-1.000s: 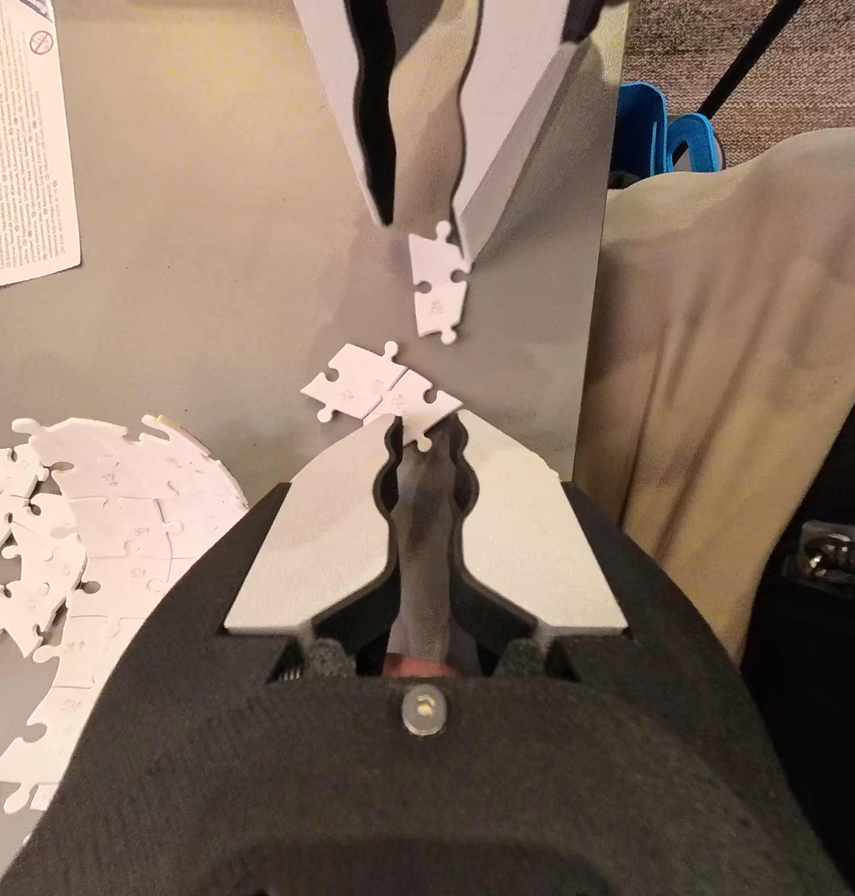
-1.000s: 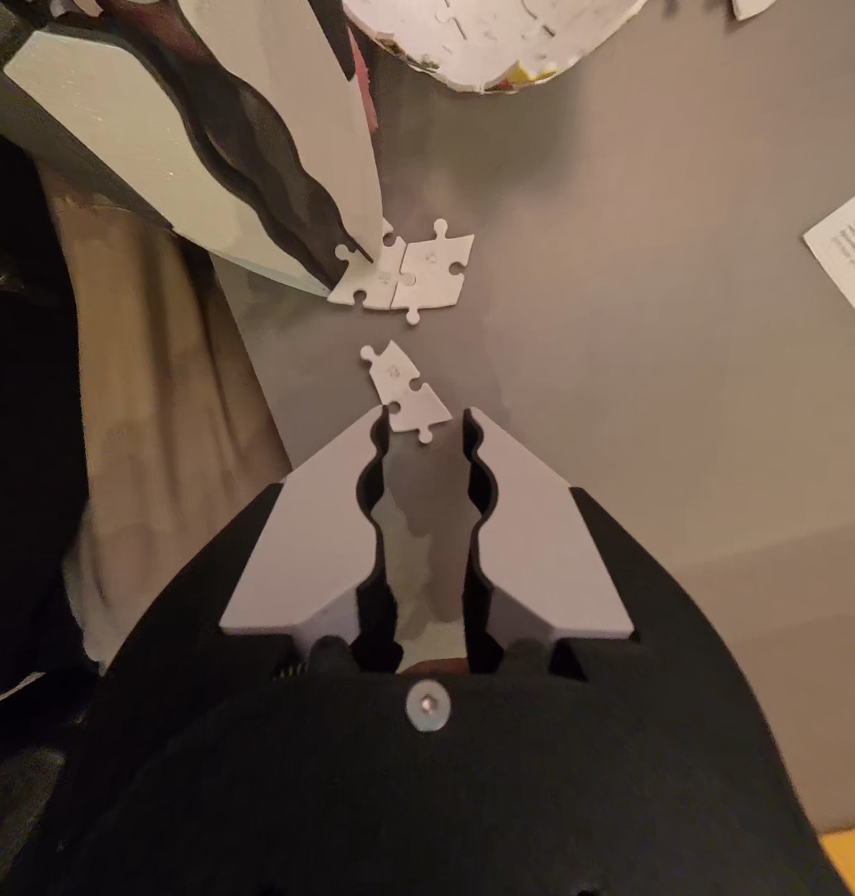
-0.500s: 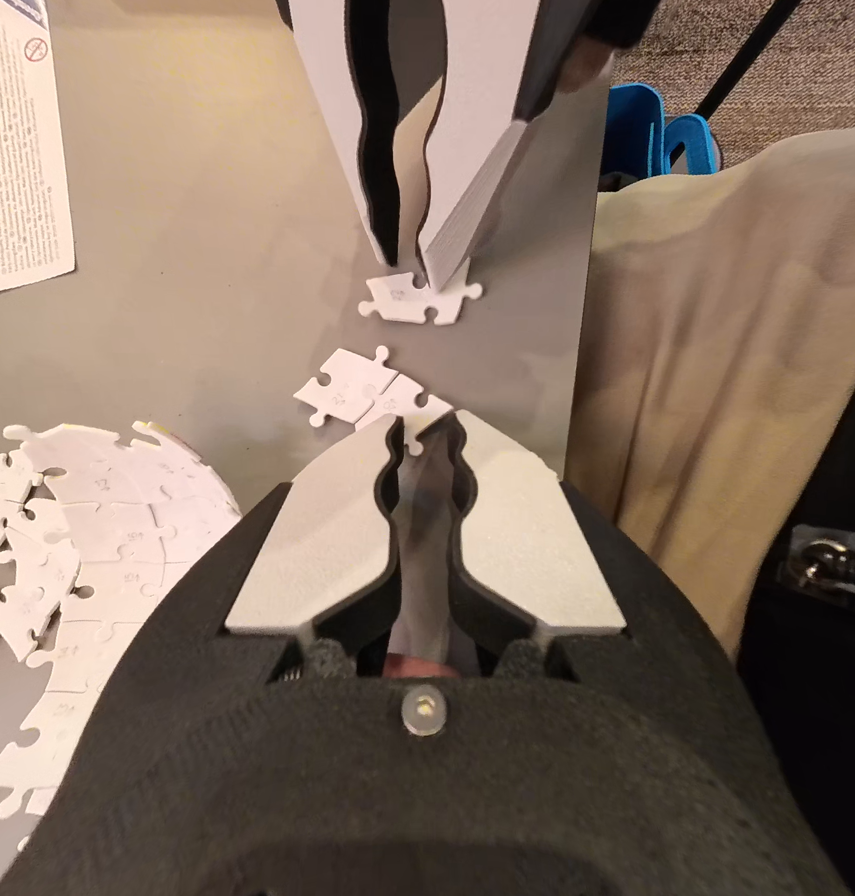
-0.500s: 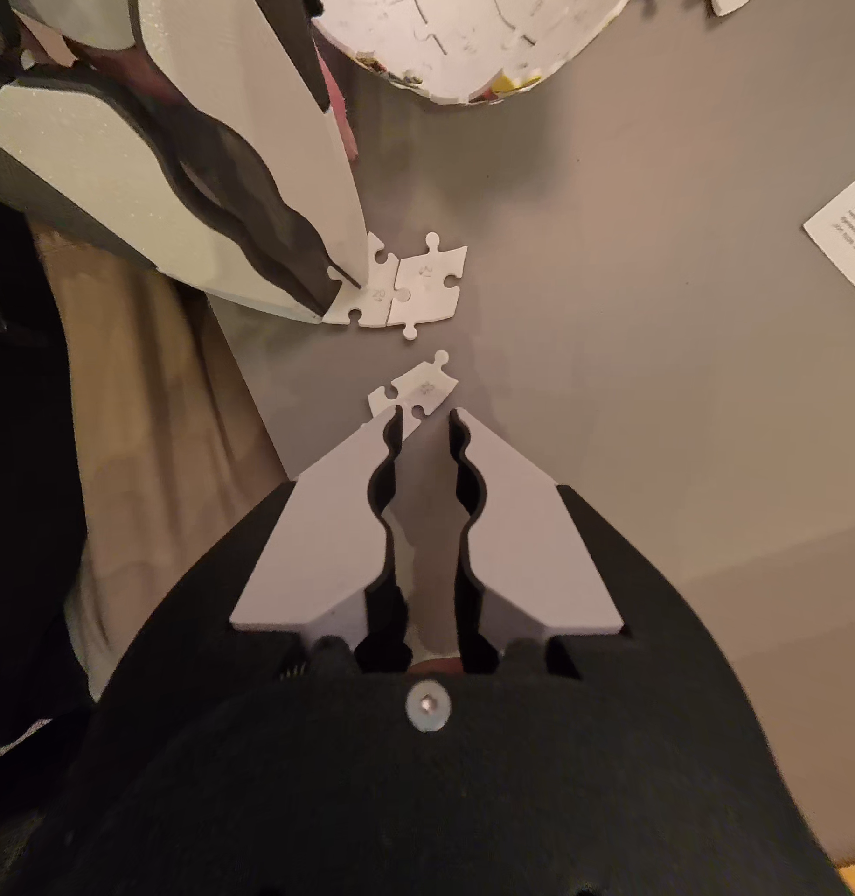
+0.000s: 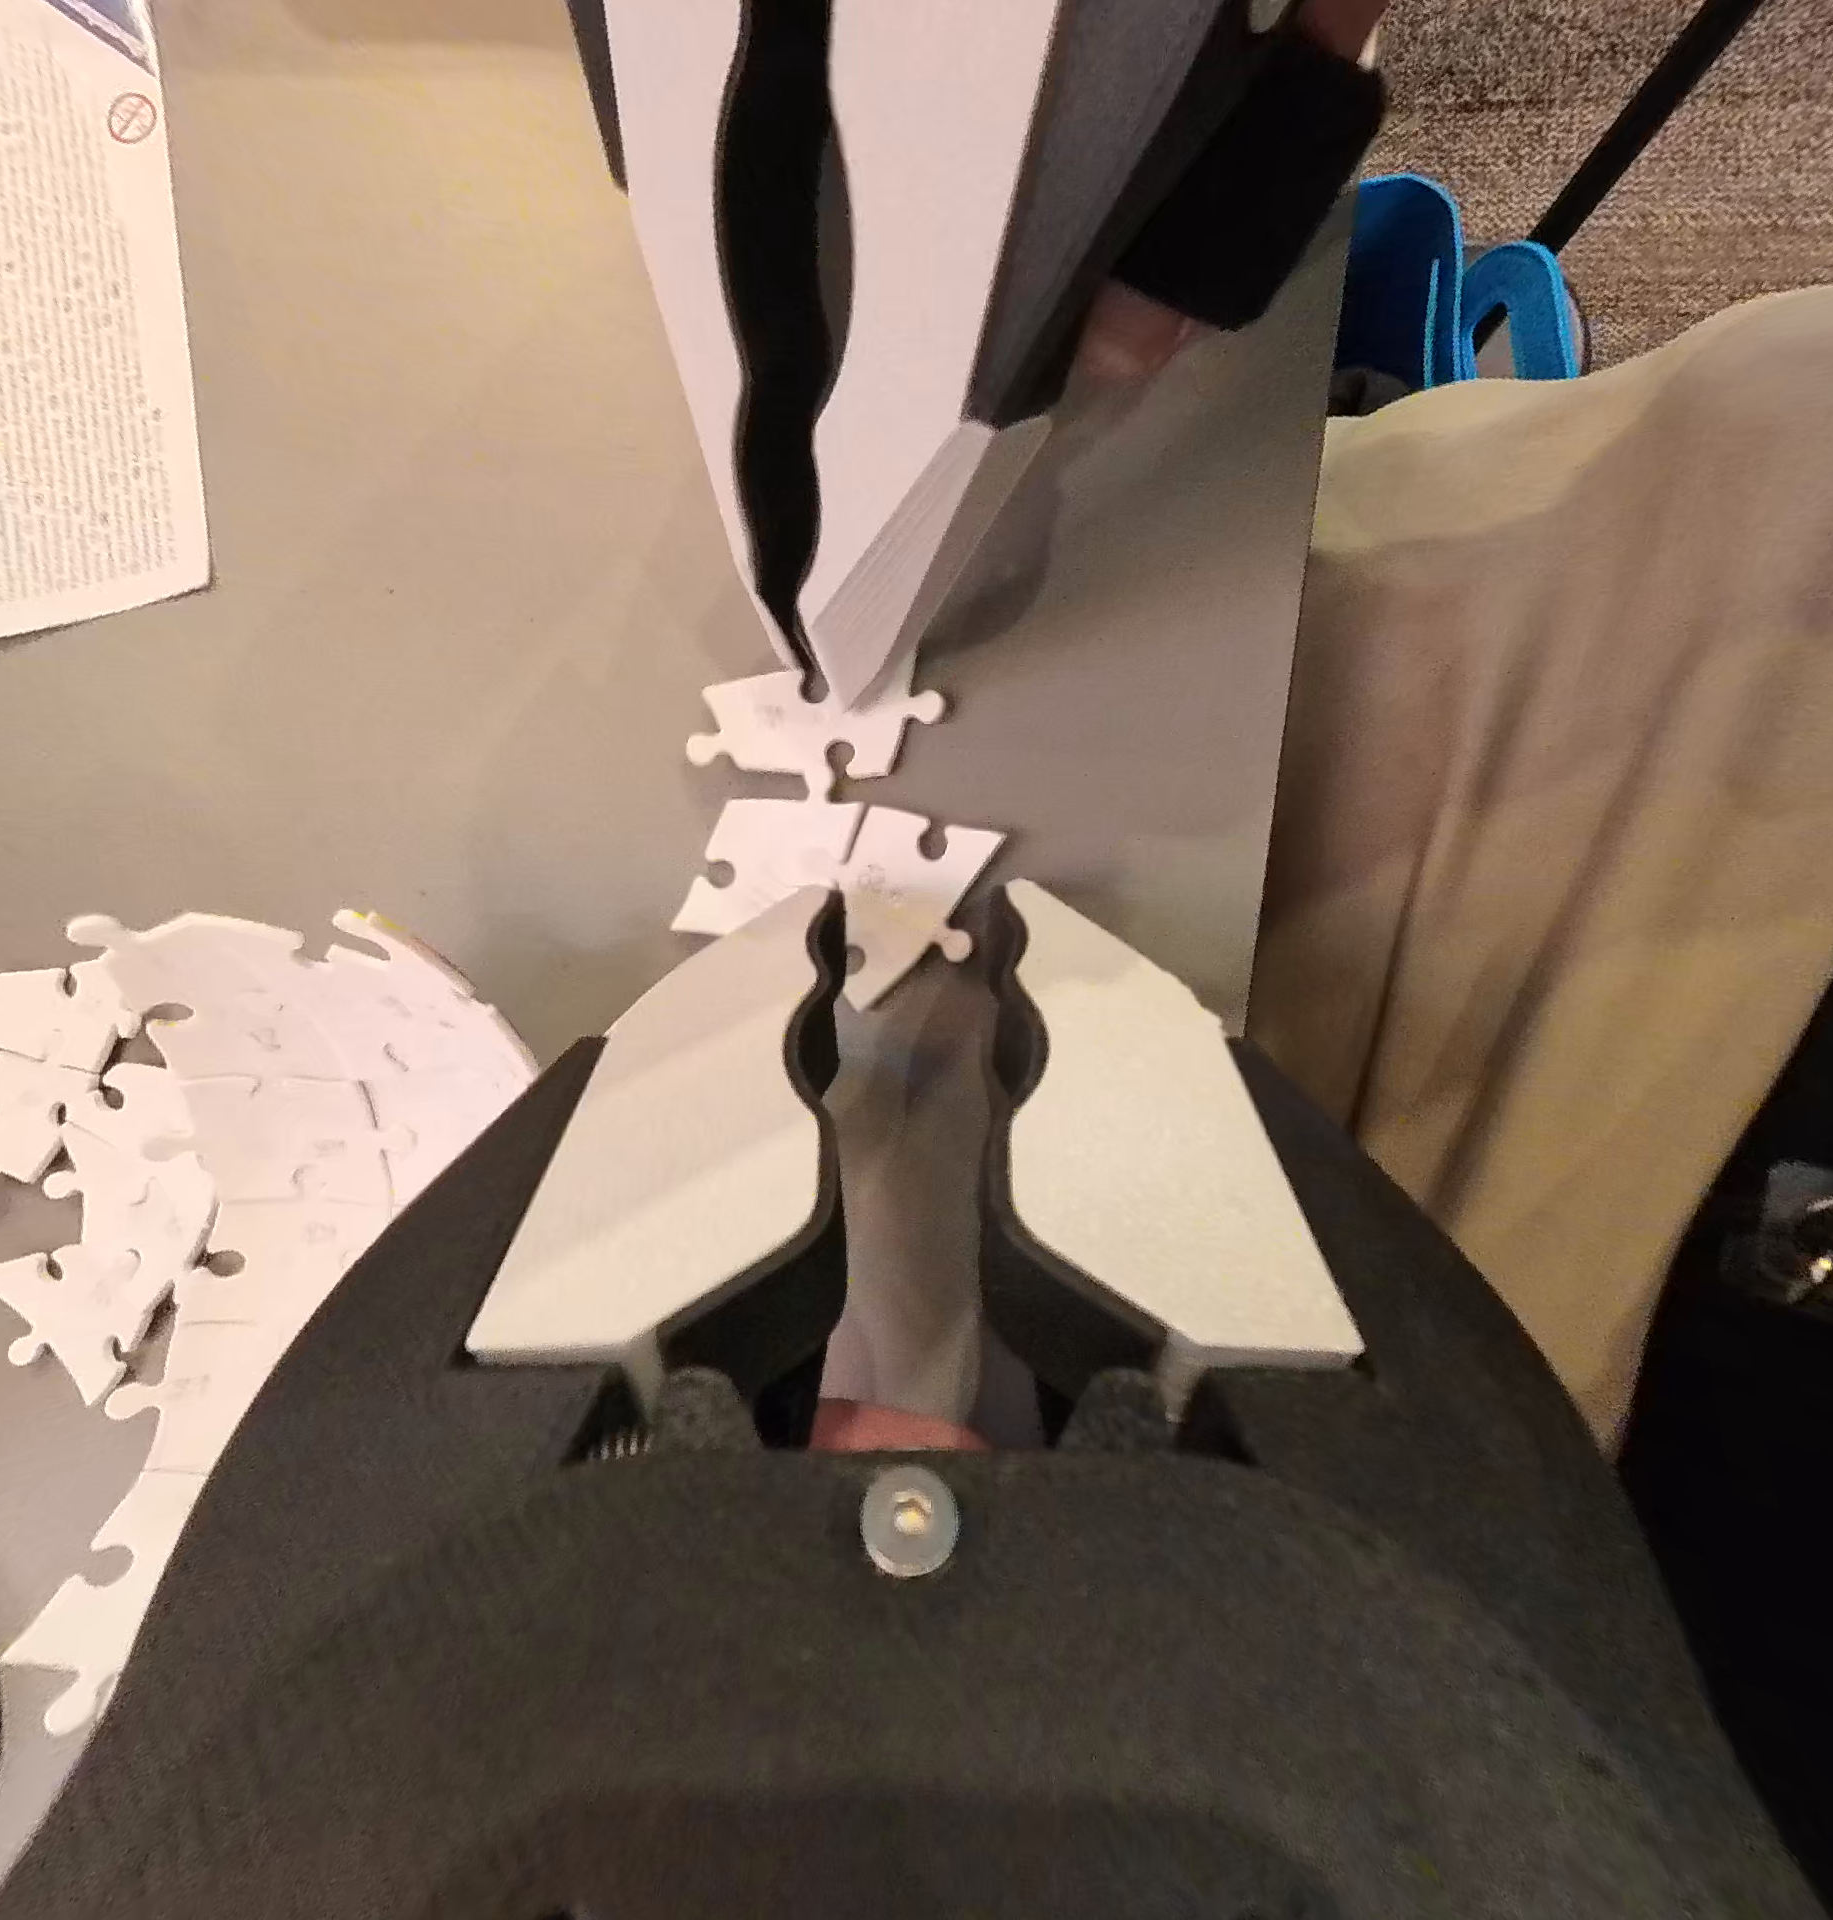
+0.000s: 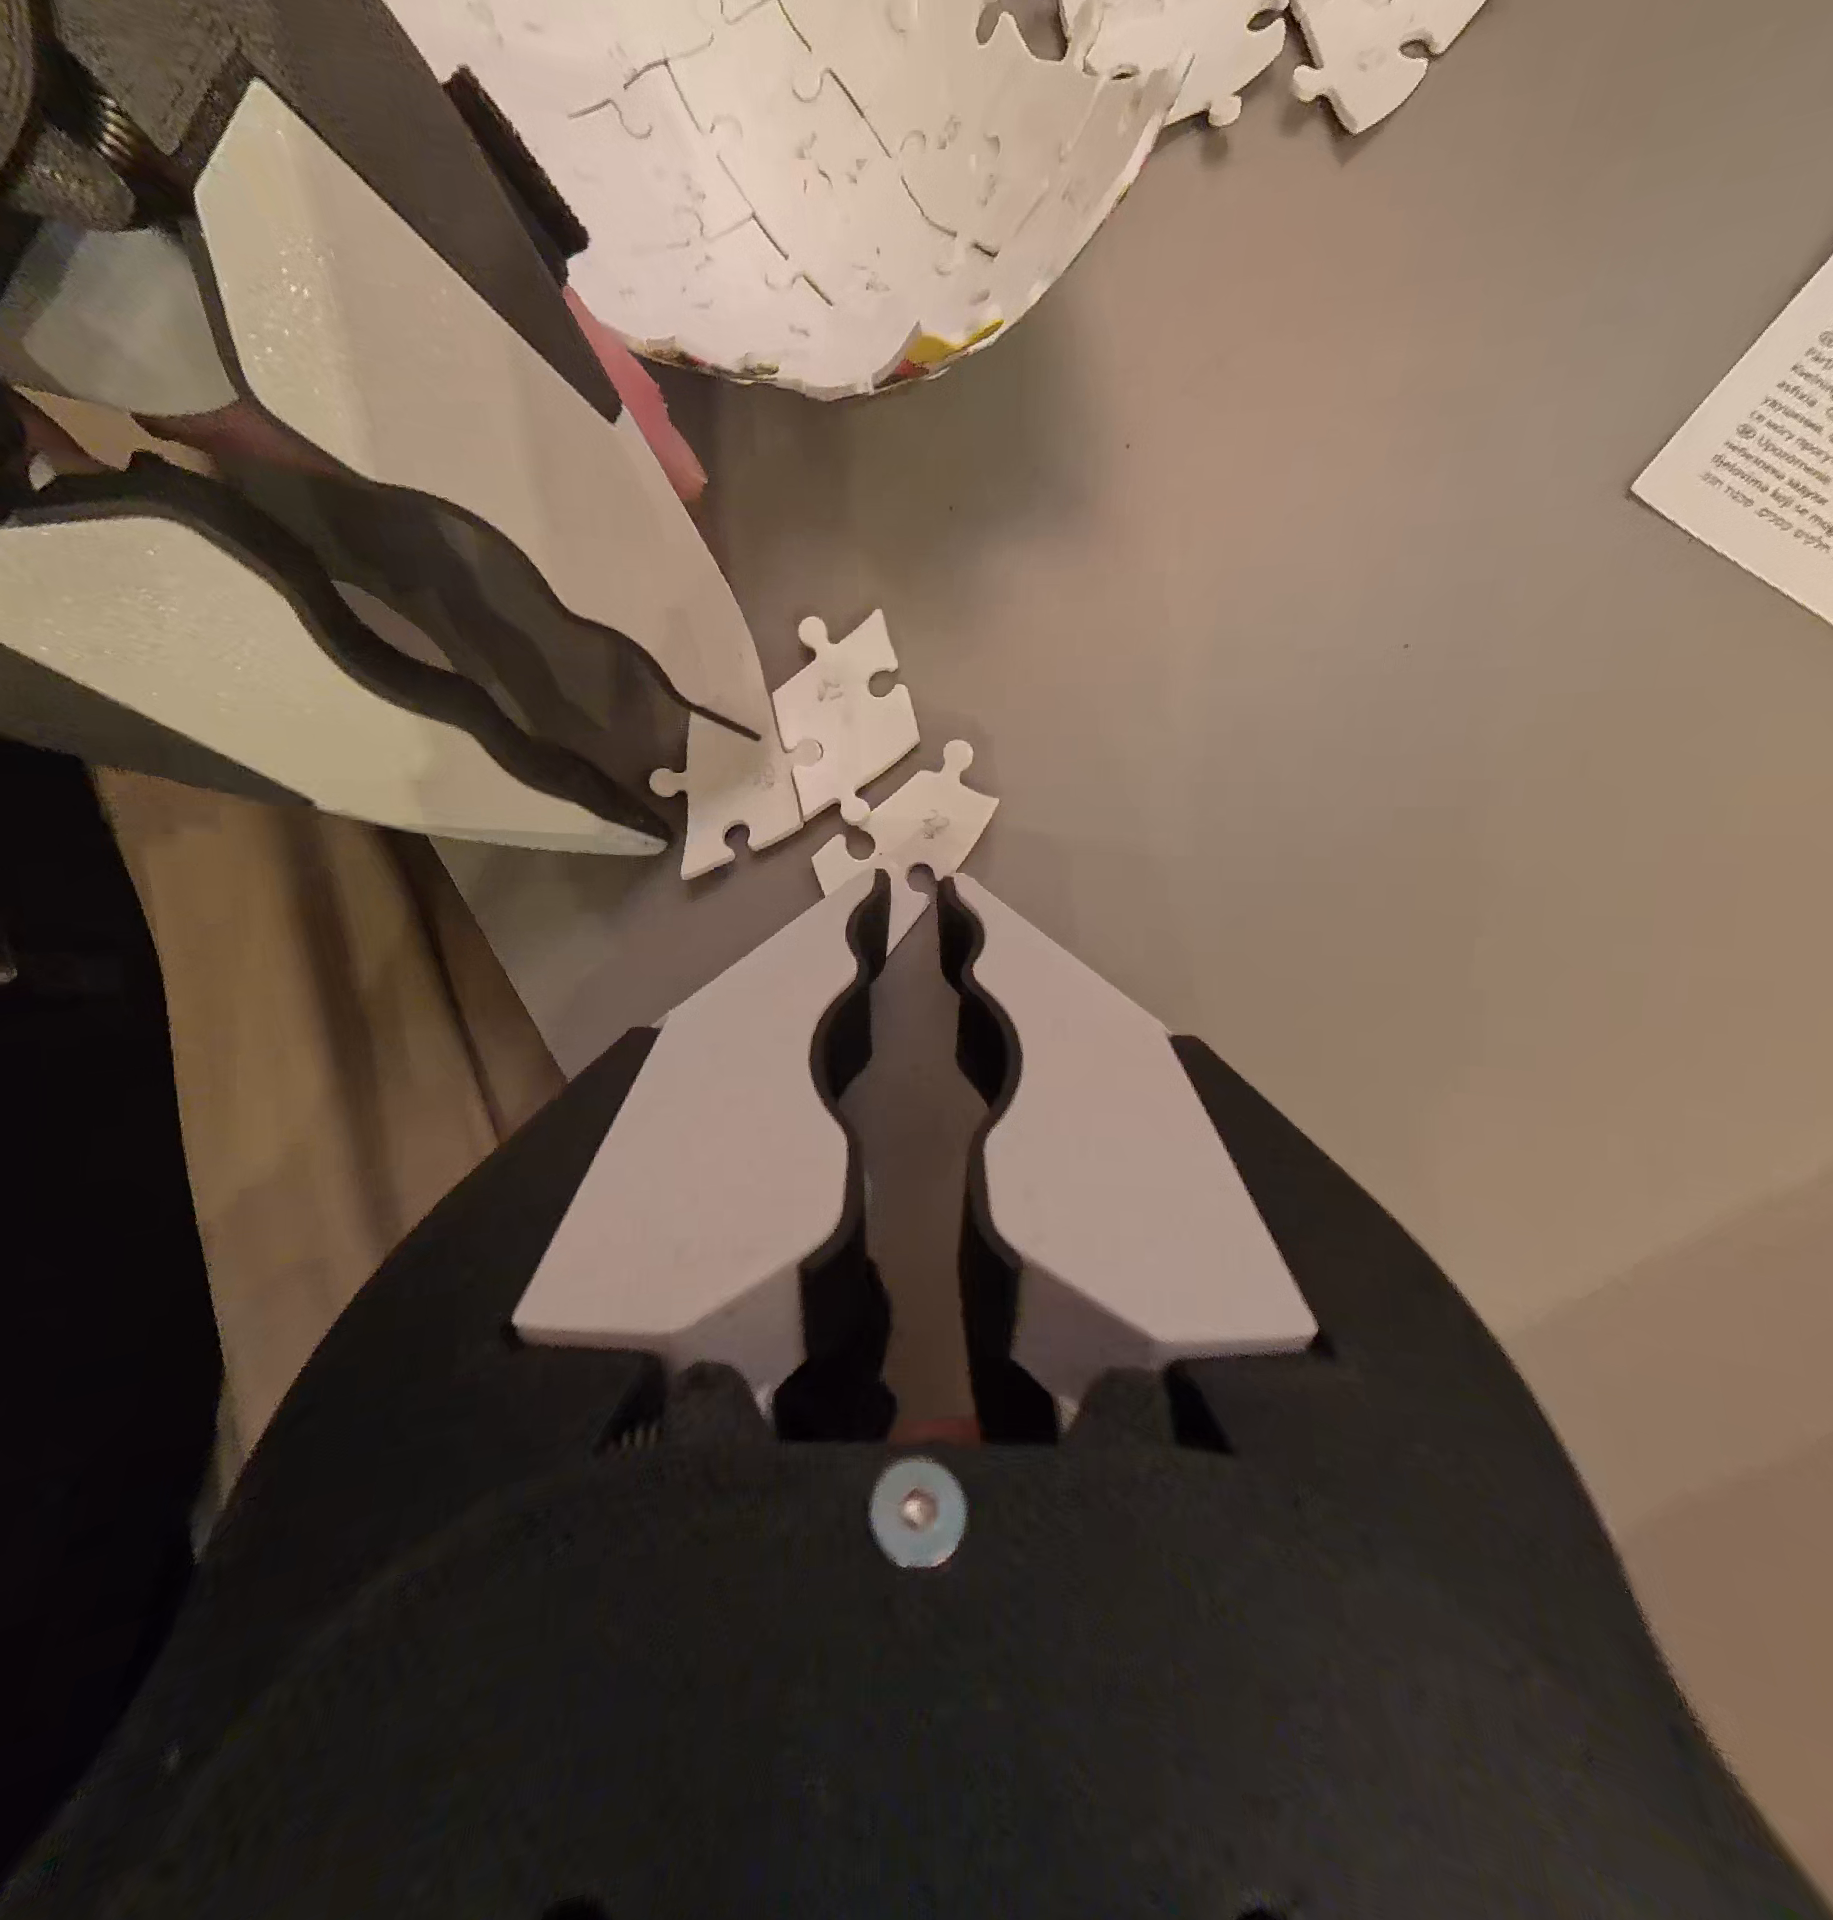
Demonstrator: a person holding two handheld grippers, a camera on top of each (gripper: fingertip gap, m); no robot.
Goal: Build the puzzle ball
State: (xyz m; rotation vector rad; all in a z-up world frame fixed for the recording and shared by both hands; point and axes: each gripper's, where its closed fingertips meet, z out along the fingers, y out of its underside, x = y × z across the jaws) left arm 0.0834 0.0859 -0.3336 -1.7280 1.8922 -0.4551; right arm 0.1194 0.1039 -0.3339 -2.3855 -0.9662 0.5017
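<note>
My left gripper [image 5: 914, 909] is shut on a joined pair of white puzzle pieces [image 5: 787, 862], held by the pair's right piece, low over the grey table. It shows at upper left in the right wrist view [image 6: 714, 784]. My right gripper [image 6: 909, 883] is shut on a second small white puzzle section [image 6: 933, 821]. It comes in from the top of the left wrist view [image 5: 818, 681]. The section [image 5: 808, 727] is right against the pair [image 6: 850, 727], its knob at their seam. The partly built ball shell [image 5: 216, 1091] lies white side up, also in the right wrist view [image 6: 839, 156].
A printed leaflet [image 5: 60, 343] lies on the table, also seen at the right edge [image 6: 1774, 436]. Loose pieces [image 6: 1379, 62] lie beside the shell. The table edge [image 5: 1296, 623] is close to the grippers, with beige cloth [image 5: 1566, 727] and a blue object [image 5: 1463, 301] beyond. My right fingertips sit around 5 cm from my left ones.
The right gripper closed on its section, turned it crosswise and brought it down against the left-held pair. The left gripper's jaws stand slightly wider and the pair has rotated a little.
</note>
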